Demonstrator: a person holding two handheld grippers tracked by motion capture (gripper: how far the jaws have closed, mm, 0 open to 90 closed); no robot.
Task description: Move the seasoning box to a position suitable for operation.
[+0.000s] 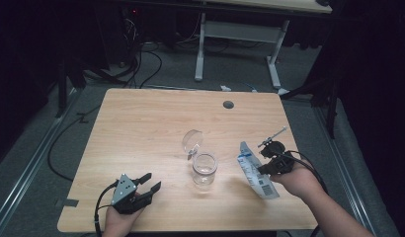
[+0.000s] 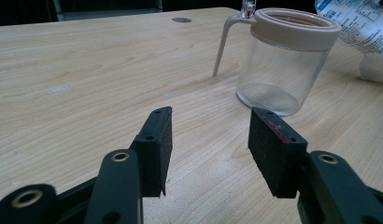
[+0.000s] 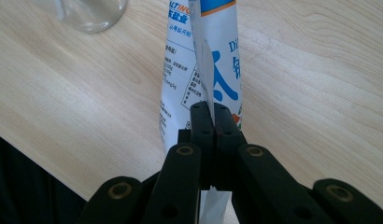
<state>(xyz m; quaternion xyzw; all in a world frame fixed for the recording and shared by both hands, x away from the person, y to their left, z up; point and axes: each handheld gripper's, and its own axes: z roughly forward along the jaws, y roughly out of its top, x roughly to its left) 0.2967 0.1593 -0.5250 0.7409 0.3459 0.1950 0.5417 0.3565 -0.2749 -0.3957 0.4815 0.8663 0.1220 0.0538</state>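
Pouch gripped in my right jaws, jar open and waiting — the pour step is still ahead.

My right gripper (image 1: 266,166) is clenched on the edge seam of the white-and-blue pouch (image 1: 255,170), holding it near the right side of the surface (image 1: 141,123); its lower end looks to be resting on the wood, hard to tell. My left gripper (image 1: 152,181) is released, nothing between the jaws, aimed at the clear glass jar (image 1: 204,169), which stands upright mid-surface with its hinged lid (image 1: 192,141) flipped up behind. The pouch's long axis runs away from me, tilted, far end angled toward the jar. Next, probably: steady the jar with the left, swing the pouch mouth over the rim.
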